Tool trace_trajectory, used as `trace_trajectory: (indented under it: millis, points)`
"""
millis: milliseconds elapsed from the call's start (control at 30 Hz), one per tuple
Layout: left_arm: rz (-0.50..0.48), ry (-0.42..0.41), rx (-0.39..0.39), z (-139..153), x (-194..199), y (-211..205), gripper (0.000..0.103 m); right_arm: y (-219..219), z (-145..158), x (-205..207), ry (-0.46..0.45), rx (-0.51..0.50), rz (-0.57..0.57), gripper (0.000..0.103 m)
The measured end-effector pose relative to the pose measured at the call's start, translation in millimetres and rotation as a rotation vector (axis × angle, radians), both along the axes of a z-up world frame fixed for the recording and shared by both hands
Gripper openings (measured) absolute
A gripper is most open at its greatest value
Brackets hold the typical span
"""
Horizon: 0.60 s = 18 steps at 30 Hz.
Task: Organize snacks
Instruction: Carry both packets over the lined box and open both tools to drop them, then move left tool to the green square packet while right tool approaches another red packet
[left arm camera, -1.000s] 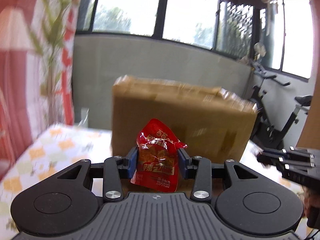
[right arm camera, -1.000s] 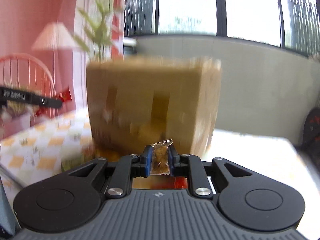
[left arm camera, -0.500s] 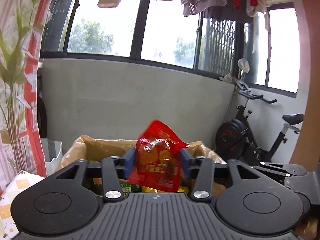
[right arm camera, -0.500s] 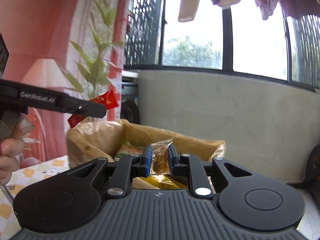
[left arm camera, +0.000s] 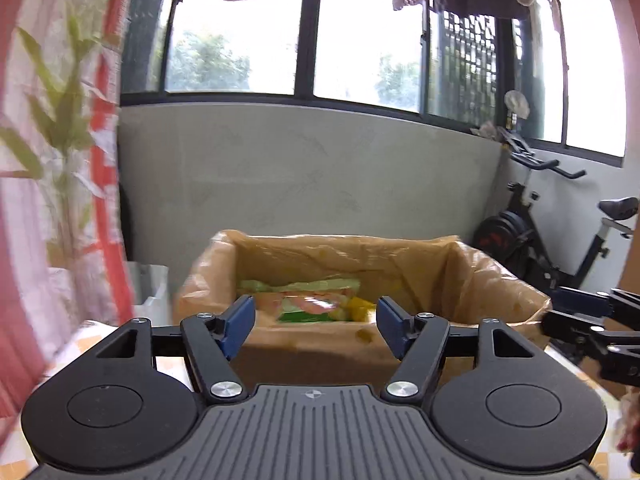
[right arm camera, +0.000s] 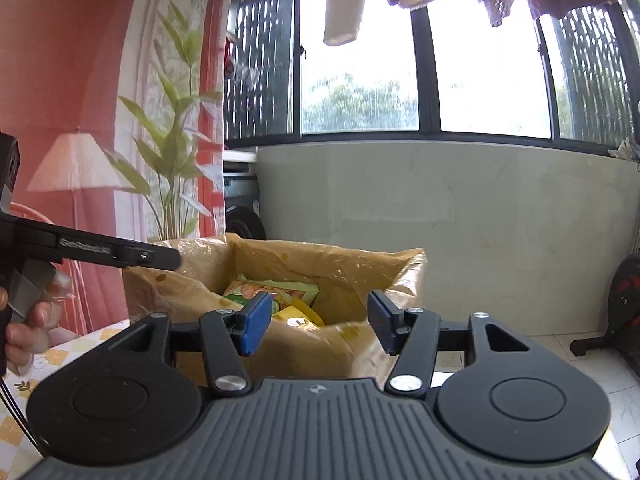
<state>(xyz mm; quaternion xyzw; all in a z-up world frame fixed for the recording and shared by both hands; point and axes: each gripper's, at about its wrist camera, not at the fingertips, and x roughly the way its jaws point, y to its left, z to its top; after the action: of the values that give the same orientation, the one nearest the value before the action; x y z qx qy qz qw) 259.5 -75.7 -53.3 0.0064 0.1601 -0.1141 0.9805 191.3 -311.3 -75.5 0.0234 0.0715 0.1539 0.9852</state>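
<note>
Both grippers — left gripper point(left arm camera: 314, 326), right gripper point(right arm camera: 314, 326) — spread above box rim point(left arm camera: 344, 240).

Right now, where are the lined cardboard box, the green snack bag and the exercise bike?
Lined cardboard box point(left arm camera: 496, 276), left wrist view, right inner wall.
Green snack bag point(right arm camera: 276, 290), right wrist view, bag's top face.
Exercise bike point(left arm camera: 520, 236), left wrist view, flywheel.

A crinkled, glossy plastic liner point(left arm camera: 496, 276) is lining the cardboard box point(left arm camera: 320, 344); shiny foil snack packets point(right arm camera: 276, 292) are lying inside; the matt black plastic left gripper point(left arm camera: 316, 322) is showing blue rubbery pads point(left arm camera: 240, 320).
</note>
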Motion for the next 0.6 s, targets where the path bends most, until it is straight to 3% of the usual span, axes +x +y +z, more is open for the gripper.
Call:
trace_trajectory:
  millis: [200, 600]
  points:
    - [0.007, 0.011, -0.036, -5, -36, 29, 0.07, -11, -23, -27, 0.034, 0.026, -0.03, 0.058]
    - [0.051, 0.159, -0.02, -67, -56, 44, 0.07, 3, -123, -2, 0.413, -0.076, -0.039, 0.058]
